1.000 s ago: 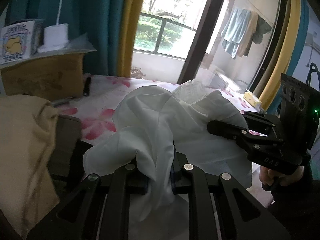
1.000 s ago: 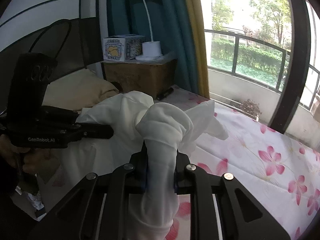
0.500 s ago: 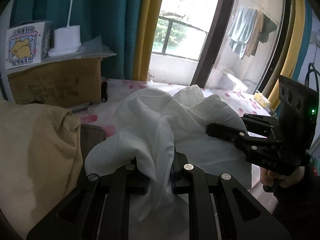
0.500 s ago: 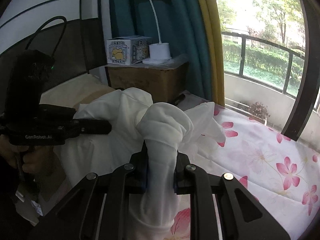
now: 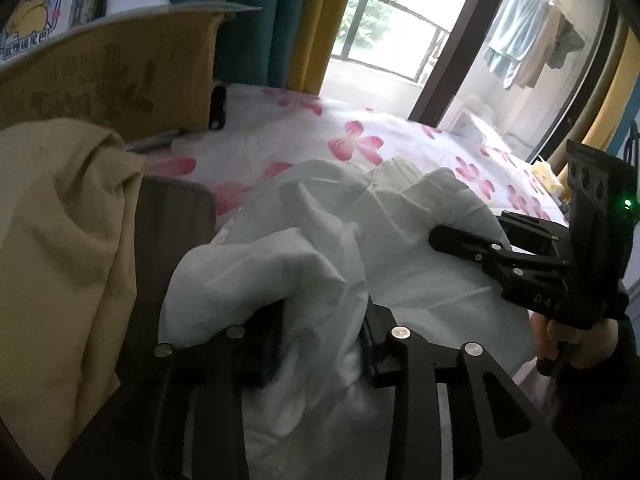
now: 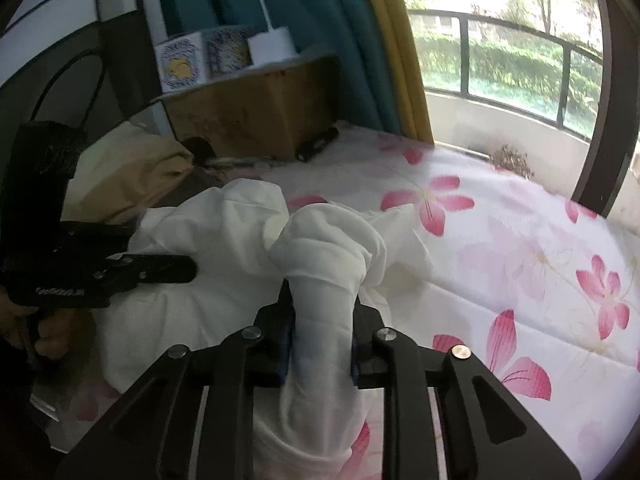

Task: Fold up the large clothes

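White garment (image 5: 320, 248) sits bunched in a loose heap on the bed (image 6: 520, 240), on the flowered sheet near the tan pillow (image 5: 60, 240), w/ both tools already in it. Left gripper (image 5: 320, 340): jaws closed on a thick wad of the cloth, fabric spilling out above and below the pinch. Right gripper (image 6: 322, 332): jaws likewise clamped on a rolled, twisted bunch that stands up like a knot in the right wrist view.

Handling, as a judgement: thin, light, very soft fabric, prob. slightly sheer; no stiffness at all, so it drapes and collapses wherever unsupported. Not fragile, but looks smooth enough to creep out of a shallow pinch once tension comes on. Weight is no issue; bulk and tangling are.

Where to hold: current grips are on wads, not edges, so a clean fold from here is unlikely. Better to find a hem, shoulder seam or corner, one per side, well apart, single or double layer only. Can't tell from these views which part of the garment each wad is.
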`<move>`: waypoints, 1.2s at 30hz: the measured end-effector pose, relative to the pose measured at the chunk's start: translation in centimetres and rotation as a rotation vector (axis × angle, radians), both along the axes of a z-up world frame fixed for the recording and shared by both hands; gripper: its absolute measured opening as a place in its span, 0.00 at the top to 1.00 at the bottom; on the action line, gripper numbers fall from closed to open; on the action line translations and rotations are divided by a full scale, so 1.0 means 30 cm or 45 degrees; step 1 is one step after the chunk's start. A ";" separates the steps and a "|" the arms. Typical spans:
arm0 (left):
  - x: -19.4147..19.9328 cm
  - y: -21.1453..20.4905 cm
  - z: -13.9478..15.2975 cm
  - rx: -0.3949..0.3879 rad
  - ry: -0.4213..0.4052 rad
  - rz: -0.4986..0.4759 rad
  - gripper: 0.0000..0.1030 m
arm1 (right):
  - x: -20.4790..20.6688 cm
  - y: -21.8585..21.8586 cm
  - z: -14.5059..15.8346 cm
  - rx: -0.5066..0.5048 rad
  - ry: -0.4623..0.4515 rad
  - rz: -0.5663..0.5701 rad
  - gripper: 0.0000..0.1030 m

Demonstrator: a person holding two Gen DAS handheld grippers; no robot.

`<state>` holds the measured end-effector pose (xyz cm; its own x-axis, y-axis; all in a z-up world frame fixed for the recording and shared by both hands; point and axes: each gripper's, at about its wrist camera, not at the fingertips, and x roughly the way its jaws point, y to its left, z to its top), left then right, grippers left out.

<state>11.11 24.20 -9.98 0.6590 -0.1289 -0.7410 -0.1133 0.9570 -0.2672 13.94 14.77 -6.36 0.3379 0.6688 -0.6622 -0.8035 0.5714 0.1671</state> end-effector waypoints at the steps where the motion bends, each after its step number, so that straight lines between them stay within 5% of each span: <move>1: -0.003 0.003 -0.002 0.000 0.003 0.000 0.64 | 0.007 0.000 -0.010 -0.005 0.010 -0.009 0.70; 8: -0.022 -0.001 0.026 0.057 0.036 0.011 0.61 | 0.035 -0.021 -0.049 -0.011 0.044 -0.028 0.58; 17: -0.010 0.004 0.140 0.191 -0.061 0.013 0.61 | 0.051 -0.054 -0.039 -0.002 0.091 -0.093 0.51; 21: 0.044 0.017 0.110 0.198 -0.011 0.013 0.61 | 0.062 -0.064 -0.031 -0.014 0.089 -0.140 0.39; 24: 0.093 0.024 0.028 0.213 0.124 0.012 0.58 | 0.066 -0.074 -0.031 -0.022 0.085 -0.158 0.34; 26: 0.100 0.006 0.014 0.282 0.123 0.009 0.58 | 0.068 -0.078 -0.034 -0.030 0.078 -0.171 0.32; 36: 0.084 0.006 0.032 0.263 0.113 0.052 0.57 | 0.068 -0.117 -0.029 -0.024 0.091 -0.209 0.29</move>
